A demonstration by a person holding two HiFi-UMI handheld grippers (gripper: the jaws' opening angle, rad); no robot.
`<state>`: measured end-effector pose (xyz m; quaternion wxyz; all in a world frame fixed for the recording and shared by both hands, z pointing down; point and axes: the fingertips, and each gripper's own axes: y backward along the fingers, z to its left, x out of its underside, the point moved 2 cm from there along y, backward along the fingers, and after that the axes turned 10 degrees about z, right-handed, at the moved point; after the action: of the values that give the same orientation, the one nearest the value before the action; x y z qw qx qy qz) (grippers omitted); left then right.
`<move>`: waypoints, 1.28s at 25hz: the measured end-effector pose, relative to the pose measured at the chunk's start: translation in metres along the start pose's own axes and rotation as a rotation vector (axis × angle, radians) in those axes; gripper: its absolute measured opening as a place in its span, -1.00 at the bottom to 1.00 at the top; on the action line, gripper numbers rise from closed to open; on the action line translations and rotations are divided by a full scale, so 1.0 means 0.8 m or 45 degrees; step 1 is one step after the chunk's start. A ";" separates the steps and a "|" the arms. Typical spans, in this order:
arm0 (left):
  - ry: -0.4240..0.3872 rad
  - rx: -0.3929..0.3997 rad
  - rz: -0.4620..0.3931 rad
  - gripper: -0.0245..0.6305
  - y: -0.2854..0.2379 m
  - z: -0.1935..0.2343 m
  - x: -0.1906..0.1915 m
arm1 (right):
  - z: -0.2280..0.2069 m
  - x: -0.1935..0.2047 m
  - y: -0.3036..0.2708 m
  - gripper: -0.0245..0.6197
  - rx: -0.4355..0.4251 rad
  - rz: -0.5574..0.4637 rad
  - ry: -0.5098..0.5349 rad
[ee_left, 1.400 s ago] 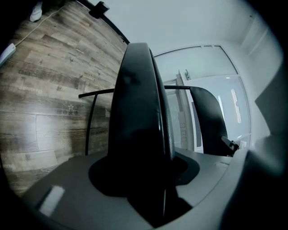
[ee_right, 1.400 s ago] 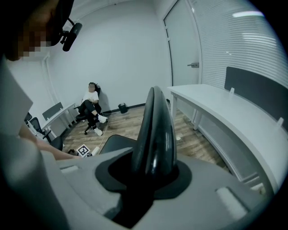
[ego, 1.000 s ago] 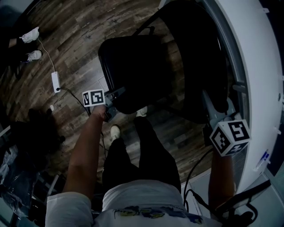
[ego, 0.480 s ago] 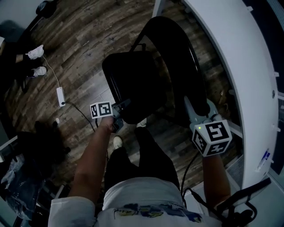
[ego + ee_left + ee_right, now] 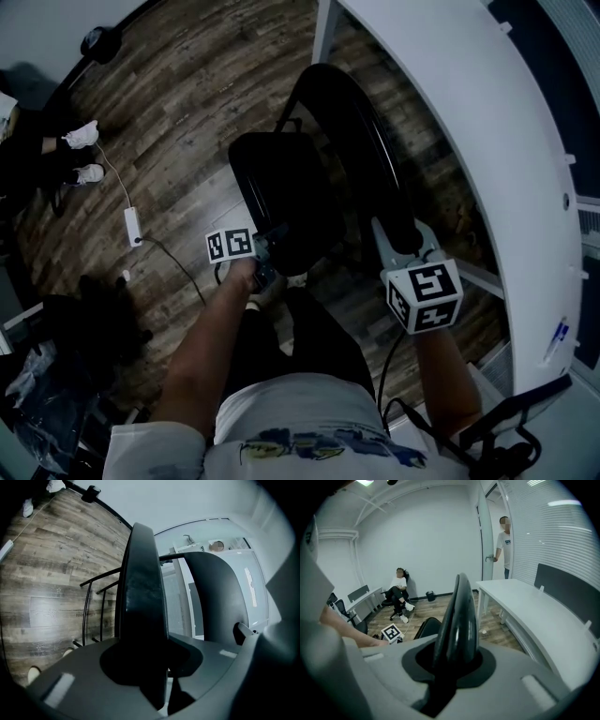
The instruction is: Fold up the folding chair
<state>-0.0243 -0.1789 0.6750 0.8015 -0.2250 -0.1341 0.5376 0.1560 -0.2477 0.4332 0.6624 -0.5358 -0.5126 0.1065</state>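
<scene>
Wood-plank floor [image 5: 178,103] spreads from seven to twelve o'clock in the head view; a curved white table [image 5: 487,122] arcs from one to four o'clock

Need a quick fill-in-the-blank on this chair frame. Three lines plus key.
Of the chair, the left claw grips the ___.
The right claw grips its ___.
In the head view, the white table lies to the chair's ___.
Missing: seat; backrest; right.
Both claws' jaws have just been closing, these parts between them.
</scene>
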 end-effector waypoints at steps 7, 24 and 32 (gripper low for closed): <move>0.016 -0.087 -0.001 -0.54 -0.019 -0.025 -0.004 | 0.006 -0.005 0.006 -0.74 0.020 -0.003 0.029; 0.064 -0.251 0.050 -0.54 -0.056 -0.073 -0.007 | 0.023 -0.014 0.021 -0.75 0.076 0.002 0.048; 0.070 -0.374 0.045 -0.55 -0.090 -0.096 -0.013 | 0.025 -0.014 0.019 -0.75 0.060 -0.017 0.037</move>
<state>0.0645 -0.2282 0.6455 0.7538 -0.3567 -0.1853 0.5197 0.1414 -0.2372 0.4124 0.6830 -0.5182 -0.5037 0.1062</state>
